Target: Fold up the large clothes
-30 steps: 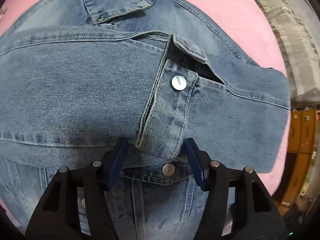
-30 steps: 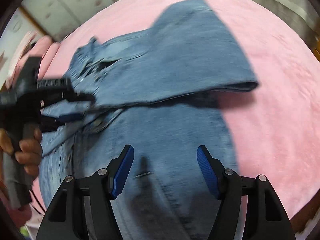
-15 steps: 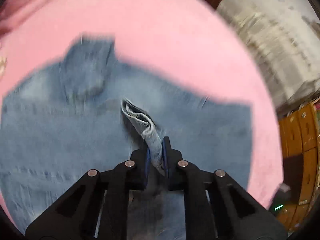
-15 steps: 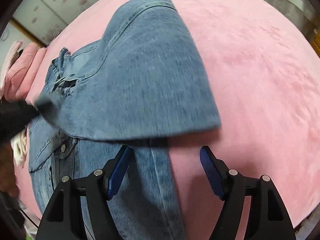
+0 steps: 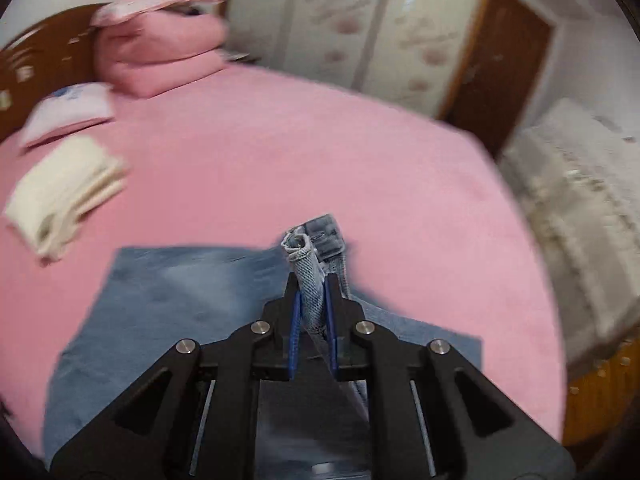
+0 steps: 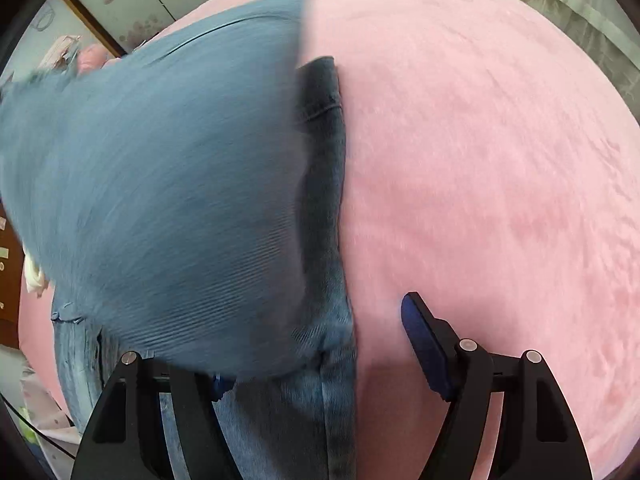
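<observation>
A blue denim jacket (image 5: 172,296) lies on the pink bed (image 5: 320,152). My left gripper (image 5: 312,308) is shut on the jacket's sleeve cuff (image 5: 308,272) and holds it lifted above the rest of the jacket. In the right wrist view the raised sleeve panel (image 6: 160,200) hangs blurred over the jacket's side edge (image 6: 324,200). My right gripper (image 6: 320,356) is open and low over that edge; its left finger is hidden behind the cloth, its right finger (image 6: 424,344) is over bare bed.
Folded cream cloth (image 5: 64,196) and pink pillows (image 5: 160,52) lie at the bed's far left. A wardrobe (image 5: 340,28) and brown door (image 5: 504,60) stand behind. A lace-covered piece of furniture (image 5: 576,208) stands right of the bed.
My left gripper closed on the sleeve cuff and lifted it up and back, tilting its view toward the room. The sleeve panel swung across the right wrist view.
</observation>
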Demonstrator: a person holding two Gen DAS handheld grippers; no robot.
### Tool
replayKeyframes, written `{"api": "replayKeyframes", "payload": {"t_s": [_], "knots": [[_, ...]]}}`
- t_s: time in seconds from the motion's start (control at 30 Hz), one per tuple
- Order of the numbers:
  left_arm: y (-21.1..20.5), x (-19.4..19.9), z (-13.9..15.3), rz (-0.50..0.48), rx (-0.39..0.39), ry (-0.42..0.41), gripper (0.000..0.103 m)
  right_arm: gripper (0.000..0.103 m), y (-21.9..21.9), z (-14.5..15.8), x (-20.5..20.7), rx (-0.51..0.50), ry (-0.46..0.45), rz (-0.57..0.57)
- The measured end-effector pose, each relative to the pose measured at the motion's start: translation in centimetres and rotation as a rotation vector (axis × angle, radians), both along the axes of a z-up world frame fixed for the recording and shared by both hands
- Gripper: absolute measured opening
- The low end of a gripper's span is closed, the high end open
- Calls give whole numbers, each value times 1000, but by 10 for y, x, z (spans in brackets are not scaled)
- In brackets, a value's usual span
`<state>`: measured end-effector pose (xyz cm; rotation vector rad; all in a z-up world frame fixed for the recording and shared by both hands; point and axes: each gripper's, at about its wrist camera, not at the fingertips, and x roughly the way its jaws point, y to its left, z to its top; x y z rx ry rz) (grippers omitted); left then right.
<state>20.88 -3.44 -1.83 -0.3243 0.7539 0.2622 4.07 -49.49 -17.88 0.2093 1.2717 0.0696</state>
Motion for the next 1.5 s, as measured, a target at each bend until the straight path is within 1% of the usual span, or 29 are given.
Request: {"api": "replayKeyframes", "payload": {"t_s": [0.03,0.1,0.2,0.27,0.33,0.43,0.47,0.5,0.53,0.6,0.7,0.73,0.77,0.83,0.87,0.9,0.93,0.97,1.0,1.07,1.1,1.17,1.2,1.23,1.3,1.37,1.4,1.47,1.5], "knots": [[11,-3,-12,37,16,37,8,74,-2,0,1,-7,-1,14],[27,-9,-46,114,41,145,8,74,-3,-1,2,-28,4,35],[46,-19,-95,191,23,293,9,74,-6,-1,3,-52,2,68],[53,-28,-122,219,14,342,9,74,-14,0,2,-44,-2,76],[62,-45,-146,230,23,365,9,74,-18,1,2,-45,2,85],[64,-52,-161,221,45,372,9,74,-21,2,-3,-53,4,100],[64,-49,-161,216,71,384,9,74,-17,1,-4,-59,8,100],[62,-43,-164,197,116,404,9,74,-15,1,-7,-66,18,90],[70,-43,-161,184,141,405,9,74,-14,0,-10,-57,31,80],[70,-35,-154,160,206,386,9,74,-5,1,-7,-40,45,69],[73,-26,-144,148,234,381,9,74,3,10,-12,-42,52,88],[76,-25,-139,168,247,378,9,72,5,16,-16,-33,45,92],[80,-29,-128,196,256,341,9,71,10,20,-18,-13,34,91],[87,-49,-96,216,200,166,8,71,8,36,-30,81,-18,74],[91,-62,-80,215,160,66,8,71,7,41,-33,107,-34,68],[94,-69,-69,214,144,25,8,71,8,46,-36,124,-46,65],[96,-70,-64,216,143,30,8,71,12,48,-37,127,-50,69],[99,-69,-62,215,135,61,8,71,18,49,-37,125,-54,84],[102,-67,-65,205,101,93,8,71,22,50,-37,123,-56,98],[113,-61,-77,175,-37,167,8,71,35,50,-31,131,-58,133],[118,-59,-87,170,-131,206,8,71,43,49,-26,140,-55,144],[117,-59,-100,153,-228,244,8,60,59,44,-15,167,-39,151],[111,-58,-108,133,-259,272,8,46,71,38,-5,179,-25,151],[102,-56,-116,109,-270,297,8,31,81,33,0,199,-4,151],[74,-55,-130,25,-279,342,8,19,102,24,9,268,22,170],[36,-51,-144,-88,-259,407,8,16,125,18,16,348,31,227],[13,-47,-156,-148,-224,458,8,16,138,15,18,369,41,270],[-14,-41,-175,-193,-151,537,9,16,165,2,22,391,93,371],[-25,-38,-190,-190,-83,599,9,16,175,-6,24,378,121,404]]}}
